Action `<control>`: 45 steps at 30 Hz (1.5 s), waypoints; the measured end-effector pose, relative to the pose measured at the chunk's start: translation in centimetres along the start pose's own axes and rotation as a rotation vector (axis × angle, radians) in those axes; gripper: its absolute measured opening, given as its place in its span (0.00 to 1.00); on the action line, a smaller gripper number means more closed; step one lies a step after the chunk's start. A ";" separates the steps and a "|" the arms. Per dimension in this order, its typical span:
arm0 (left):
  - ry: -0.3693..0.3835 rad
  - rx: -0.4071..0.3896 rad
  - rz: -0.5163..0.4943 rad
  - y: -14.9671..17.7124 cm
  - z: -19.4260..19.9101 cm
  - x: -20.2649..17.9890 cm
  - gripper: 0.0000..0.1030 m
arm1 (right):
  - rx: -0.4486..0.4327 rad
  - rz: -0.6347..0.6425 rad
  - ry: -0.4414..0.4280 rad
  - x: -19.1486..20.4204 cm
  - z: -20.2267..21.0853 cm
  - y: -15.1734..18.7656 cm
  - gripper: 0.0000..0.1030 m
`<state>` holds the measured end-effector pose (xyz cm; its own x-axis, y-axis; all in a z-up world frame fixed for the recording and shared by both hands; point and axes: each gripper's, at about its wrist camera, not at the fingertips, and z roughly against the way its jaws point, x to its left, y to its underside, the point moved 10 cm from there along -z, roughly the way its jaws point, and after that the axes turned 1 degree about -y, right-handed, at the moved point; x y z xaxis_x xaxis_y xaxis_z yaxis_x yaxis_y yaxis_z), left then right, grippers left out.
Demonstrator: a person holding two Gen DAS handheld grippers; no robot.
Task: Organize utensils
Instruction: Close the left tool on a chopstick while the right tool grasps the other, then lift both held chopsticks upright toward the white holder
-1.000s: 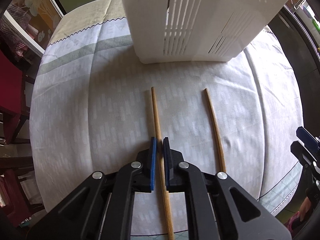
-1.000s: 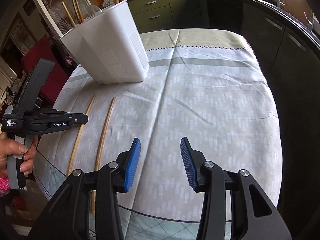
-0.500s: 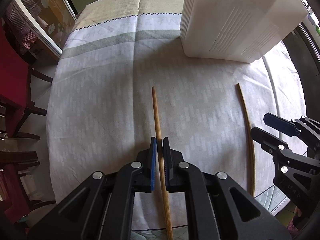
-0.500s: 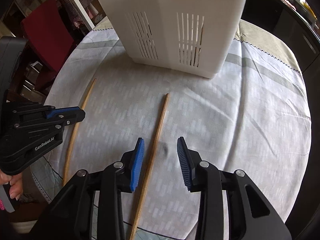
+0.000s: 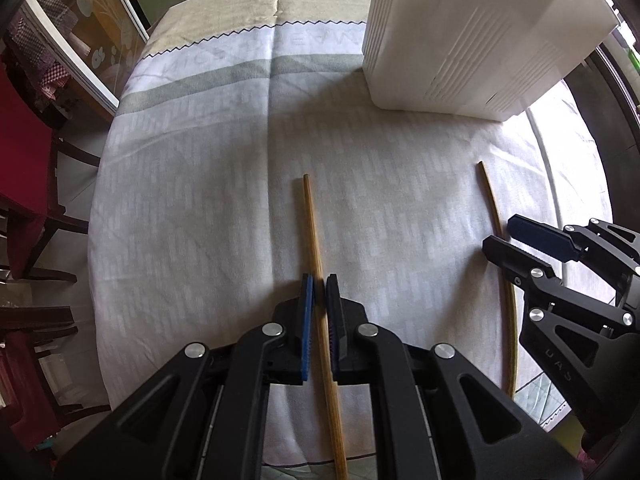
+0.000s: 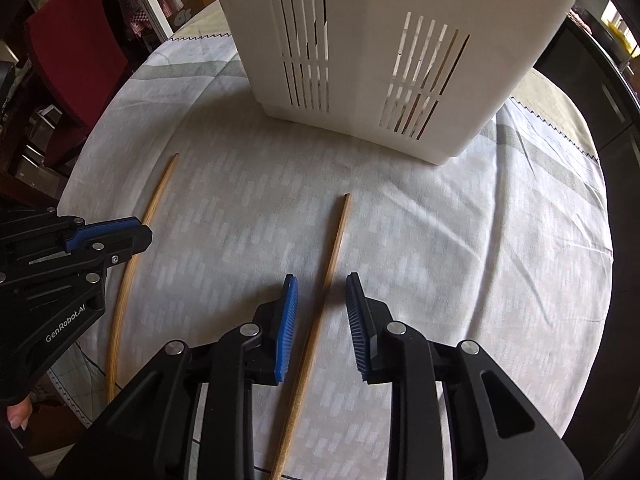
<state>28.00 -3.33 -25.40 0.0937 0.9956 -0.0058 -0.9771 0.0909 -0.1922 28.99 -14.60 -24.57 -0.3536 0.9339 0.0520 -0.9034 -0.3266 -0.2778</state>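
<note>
Two wooden chopsticks lie on the tablecloth in front of a white slotted utensil holder point(image 5: 472, 32), also in the right wrist view point(image 6: 380, 48). My left gripper point(image 5: 320, 284) is shut on the left chopstick point(image 5: 314, 232), seen in the right wrist view point(image 6: 132, 256) under that gripper point(image 6: 140, 232). My right gripper point(image 6: 320, 296) is open, its jaws on either side of the right chopstick point(image 6: 332, 256), not touching it. In the left wrist view that chopstick point(image 5: 490, 200) runs under the right gripper point(image 5: 500, 236).
The table point(image 5: 180, 200) has a white patterned cloth. Red chairs point(image 5: 20, 152) stand at its left side. Several utensils show through the holder's slots point(image 6: 424, 92). Dark cabinets point(image 6: 612, 120) are on the right.
My right gripper moved forward and down over the right chopstick, jaws now straddling it. My left gripper stays shut on the left chopstick and shifted slightly left.
</note>
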 end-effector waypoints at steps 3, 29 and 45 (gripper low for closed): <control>0.001 -0.001 0.000 0.1 -0.1 0.0 0.07 | -0.003 0.013 0.001 0.5 -0.6 -0.5 0.22; 0.004 0.022 -0.022 -1.5 0.5 -1.9 0.06 | -0.069 0.003 -0.036 -1.8 2.5 0.2 0.06; 0.032 -0.203 -0.053 -1.7 10.5 -1.7 0.06 | -0.323 -0.092 -0.087 -6.3 14.1 1.6 0.06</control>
<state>27.53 -4.97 -14.77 0.1527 0.9880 -0.0209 -0.9126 0.1329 -0.3868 26.37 -23.07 -11.79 -0.3064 0.9368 0.1691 -0.8138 -0.1657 -0.5569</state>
